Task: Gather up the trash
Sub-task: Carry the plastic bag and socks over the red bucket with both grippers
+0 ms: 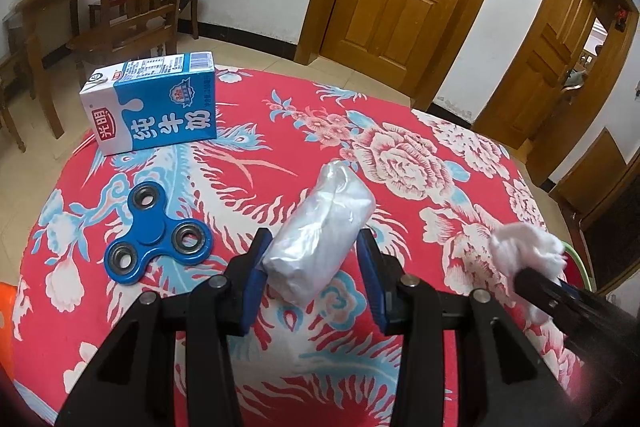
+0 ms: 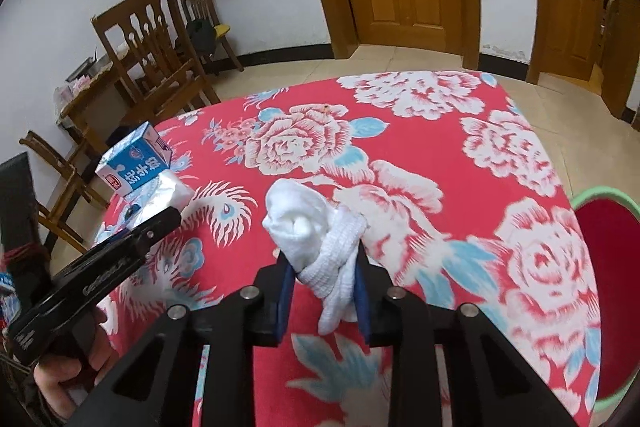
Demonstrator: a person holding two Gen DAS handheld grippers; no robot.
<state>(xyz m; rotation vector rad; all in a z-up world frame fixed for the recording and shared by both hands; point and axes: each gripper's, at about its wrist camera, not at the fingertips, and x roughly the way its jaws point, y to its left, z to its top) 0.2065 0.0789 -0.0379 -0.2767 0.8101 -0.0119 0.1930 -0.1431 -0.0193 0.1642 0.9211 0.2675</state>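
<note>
A desk (image 1: 280, 155) draped in a red floral cloth fills both wrist views, and the trash collection looks to be in its early or middle part: nothing shown has yet reached the bin.

In the right wrist view, the right gripper (image 2: 325, 291) is clamped on a crumpled white tissue wad (image 2: 316, 239) at the centre of the frame, the wad bulging out above the blue pads. A green-rimmed red bin (image 2: 600, 267) sits at the right edge, beside the desk, apparently the drop point.

In the left wrist view, the left gripper (image 1: 316, 267) straddles a clear plastic-wrapped packet (image 1: 324, 227) at lower centre. The packet lies on the cloth between the blue pads; the left pad seems to touch it, the right stands just beside it, so a firm grip cannot be confirmed.

Still lying on the desk are a blue and white milk carton (image 1: 154, 103) at upper left and a blue fidget spinner (image 1: 158, 233) at centre left, near the packet. The carton likely remains to be collected; the spinner may not count as trash.
</note>
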